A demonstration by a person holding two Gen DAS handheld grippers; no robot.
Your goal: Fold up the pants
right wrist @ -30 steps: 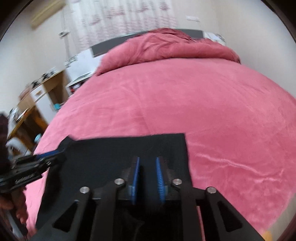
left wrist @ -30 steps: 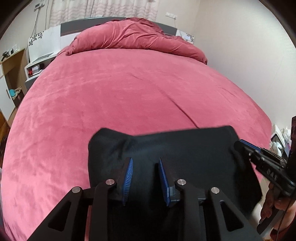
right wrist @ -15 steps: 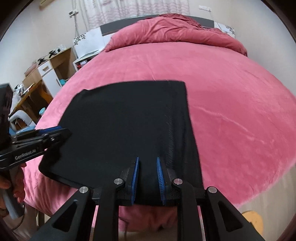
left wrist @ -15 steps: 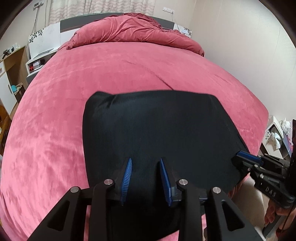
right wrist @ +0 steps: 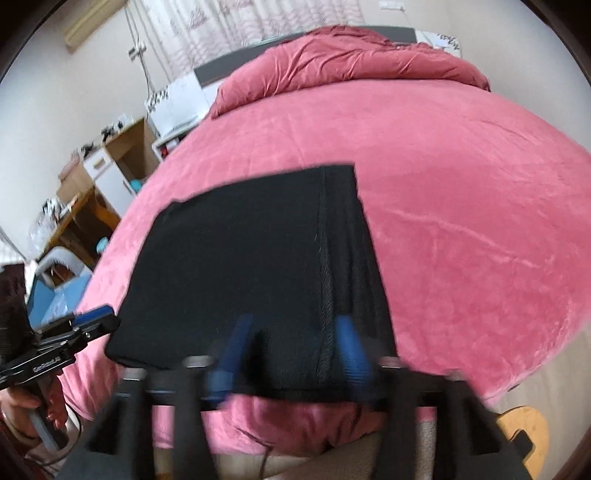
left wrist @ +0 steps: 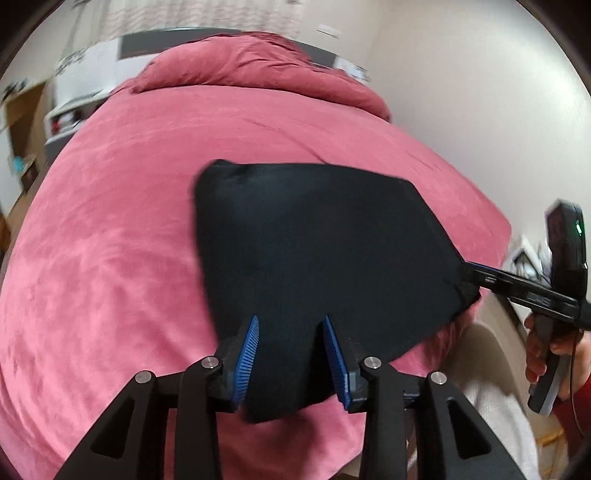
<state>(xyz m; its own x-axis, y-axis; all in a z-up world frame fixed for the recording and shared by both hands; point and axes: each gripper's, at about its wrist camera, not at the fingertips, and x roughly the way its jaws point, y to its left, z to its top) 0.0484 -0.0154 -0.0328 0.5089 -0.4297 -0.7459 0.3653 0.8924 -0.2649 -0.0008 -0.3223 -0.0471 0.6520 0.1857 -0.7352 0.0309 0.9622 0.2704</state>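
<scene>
Left wrist view shows black pants (left wrist: 314,251) flat on the pink bed (left wrist: 110,240); left gripper (left wrist: 291,350) and right gripper (right wrist: 291,350) both spread, gripping nothing

Soft, even indoor light, daylight filtering through the curtains (right wrist: 258,22) at the far wall; no hard shadows. Strong fisheye bending and dark vignette at all corners. Black pants (left wrist: 317,251) underexposed, almost no fabric detail. Faint sheen streaks on the red bed (right wrist: 480,236) cover. Right wrist view: right tool (right wrist: 291,354) heavily motion-smeared. Left wrist view: background blurred, left tool (left wrist: 291,358) sharp.
</scene>
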